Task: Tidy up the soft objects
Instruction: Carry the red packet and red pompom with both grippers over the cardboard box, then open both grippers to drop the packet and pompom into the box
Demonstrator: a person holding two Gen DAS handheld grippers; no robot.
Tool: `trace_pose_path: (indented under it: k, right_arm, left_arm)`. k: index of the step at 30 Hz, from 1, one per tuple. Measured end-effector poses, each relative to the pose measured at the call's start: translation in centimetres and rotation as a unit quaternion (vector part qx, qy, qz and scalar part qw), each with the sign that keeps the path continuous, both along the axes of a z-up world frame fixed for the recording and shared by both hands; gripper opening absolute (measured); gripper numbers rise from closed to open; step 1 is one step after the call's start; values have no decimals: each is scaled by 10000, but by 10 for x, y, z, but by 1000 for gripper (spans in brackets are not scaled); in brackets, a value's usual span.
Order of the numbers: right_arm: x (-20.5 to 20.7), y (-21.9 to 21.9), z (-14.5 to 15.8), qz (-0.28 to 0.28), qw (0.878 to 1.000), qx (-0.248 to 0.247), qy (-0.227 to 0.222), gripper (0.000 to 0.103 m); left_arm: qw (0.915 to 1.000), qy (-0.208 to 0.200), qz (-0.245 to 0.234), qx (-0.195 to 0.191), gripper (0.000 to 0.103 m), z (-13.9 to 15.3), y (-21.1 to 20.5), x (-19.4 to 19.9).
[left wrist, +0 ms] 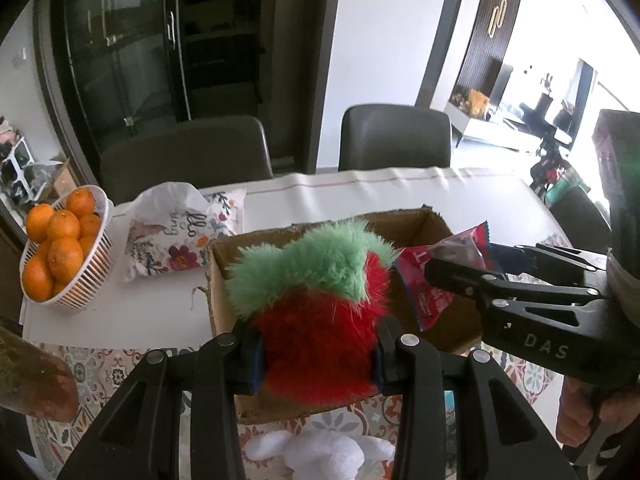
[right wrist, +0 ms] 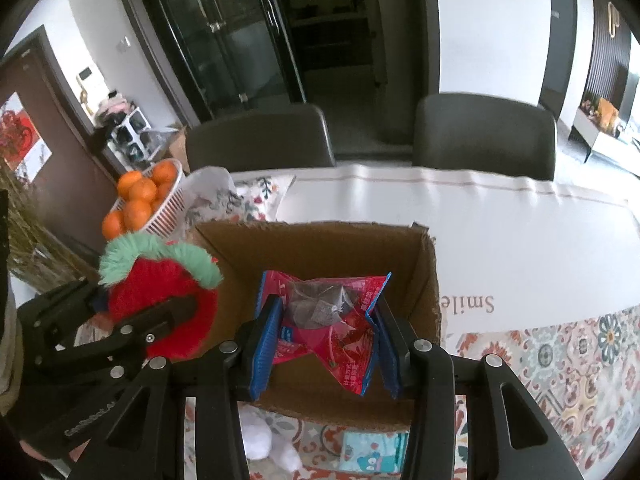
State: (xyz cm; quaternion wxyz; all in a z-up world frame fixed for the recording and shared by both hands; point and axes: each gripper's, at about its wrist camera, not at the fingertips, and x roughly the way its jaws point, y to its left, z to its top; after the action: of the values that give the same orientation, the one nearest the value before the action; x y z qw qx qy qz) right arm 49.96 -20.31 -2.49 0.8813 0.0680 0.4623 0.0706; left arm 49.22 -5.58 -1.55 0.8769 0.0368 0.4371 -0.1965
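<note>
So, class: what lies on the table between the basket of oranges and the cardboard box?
A flowered pillow in clear wrapping lies between the basket of oranges and the cardboard box, clearest in the left wrist view.

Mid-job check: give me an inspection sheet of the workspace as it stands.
Surface: table with a white cloth and a patterned cloth nearer.
Job's things: fuzzy red-green toy and red packet, both held over the open cardboard box; the box floor looks bare.
Clutter: basket of oranges, floral pillow, white plush and a small blue pack in front of the box.
Grippers: left tongs shut on the toy; right tongs shut on the packet.
Cables: nothing seen.
Surroundings: two grey chairs, dark glass cabinet.
</note>
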Motion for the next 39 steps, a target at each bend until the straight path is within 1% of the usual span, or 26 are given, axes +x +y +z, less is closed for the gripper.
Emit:
trace_pose_path:
  k: [5, 9, 12, 14, 15, 16, 17, 18, 20, 25, 26, 30, 32, 35, 37, 39]
  right_arm:
    - [8, -1, -10, 12, 9998, 50, 184, 45]
    - [12, 0, -14, 15, 9997, 98, 243, 45]
    - [15, 0, -16, 5, 9995, 154, 291, 48]
    - [16, -2, -17, -11, 9992, 222, 334, 48]
    - [16, -3, -18, -27, 9991, 245, 351, 53]
    - [16, -3, -18, -48, 9991, 249, 353, 58]
    - [14, -4, -17, -94, 9992, 214, 319, 59]
    - [12, -4, -16, -139, 9994, 163, 277, 59]
    - [9, -5, -12, -215, 9995, 47, 205, 59]
    - [-3, -8, -2, -314, 9994, -80, 73, 59]
    - [-7, -8, 1, -324, 9994, -111, 38, 59]
    - [-19, -9, 10, -362, 9992, -179, -30, 59]
    - [-26, -10, 14, -395, 9989, -245, -67, 59]
    - [-39, -11, 20, -421, 9986, -302, -147, 59]
    - [-49, -13, 25, -435, 9983, -313, -220, 66]
    - [-58, -14, 29, -457, 9980, -332, -282, 71]
  left_arm:
    - [9997, 183, -81, 114, 40, -11, -3, 10]
    - [9991, 388, -139, 65, 43, -19, -3, 16]
    - [9985, 515, -178, 24, 53, -24, -3, 19]
    - [9982, 577, -179, 9, 62, -26, -4, 21]
    - [9982, 585, -164, 12, 64, -26, -4, 22]
    - [9983, 560, -137, 34, 66, -25, -3, 21]
    - [9986, 514, -116, 67, 67, -25, -3, 21]
    - [9988, 466, -98, 112, 67, -24, -3, 21]
    - [9991, 350, -20, 246, 73, -20, -3, 19]
    - [9985, 66, 217, 499, 77, -9, 1, 7]
    - [9984, 37, 247, 517, 79, -7, 2, 5]
    - [9981, -73, 359, 492, 81, 1, 5, -8]
    - [9976, -169, 424, 529, 85, 6, 6, -15]
    - [9970, -231, 537, 516, 87, 12, 8, -26]
    - [9963, -272, 620, 536, 90, 17, 9, -34]
    - [9957, -322, 646, 577, 93, 21, 8, -43]
